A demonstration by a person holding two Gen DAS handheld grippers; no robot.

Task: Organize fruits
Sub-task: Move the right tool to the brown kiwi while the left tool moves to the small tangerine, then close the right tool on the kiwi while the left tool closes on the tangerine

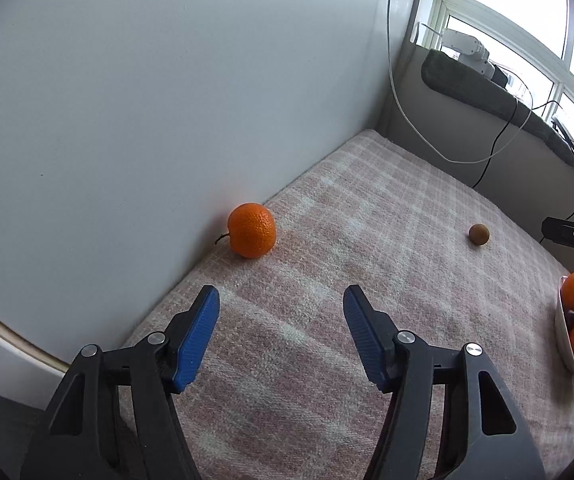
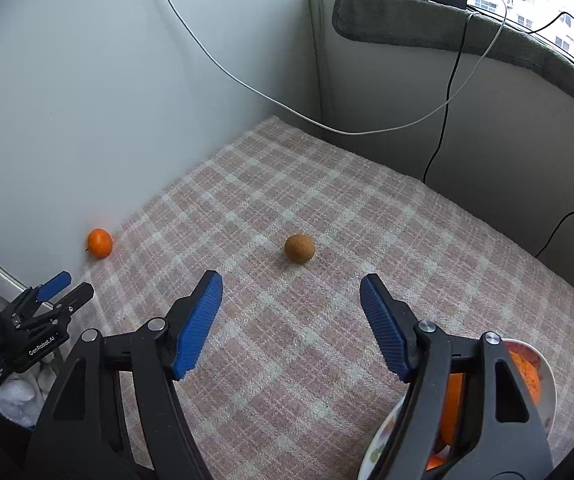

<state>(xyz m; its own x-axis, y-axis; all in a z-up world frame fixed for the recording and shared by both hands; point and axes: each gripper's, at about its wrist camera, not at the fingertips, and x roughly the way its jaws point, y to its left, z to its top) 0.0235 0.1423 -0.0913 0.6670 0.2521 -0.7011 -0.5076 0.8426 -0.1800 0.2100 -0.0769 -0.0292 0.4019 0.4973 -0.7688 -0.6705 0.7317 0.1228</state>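
Now both reach: left gripper (image 1: 281, 300), jaws apart and empty, must advance toward the orange (image 1: 251, 230) at eleven o'clock; right gripper (image 2: 291, 292), likewise apart, toward the brown fruit (image 2: 299, 248) at twelve, then both to the bowl (image 2: 549, 372).

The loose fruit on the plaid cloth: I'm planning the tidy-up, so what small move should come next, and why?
Probably ease the left gripper forward to straddle the orange lying against the wall. Its jaws stand open and empty, aimed just short of it, and the bowl already holds other oranges. The right gripper, also open and empty, faces the small brown fruit and could take that.
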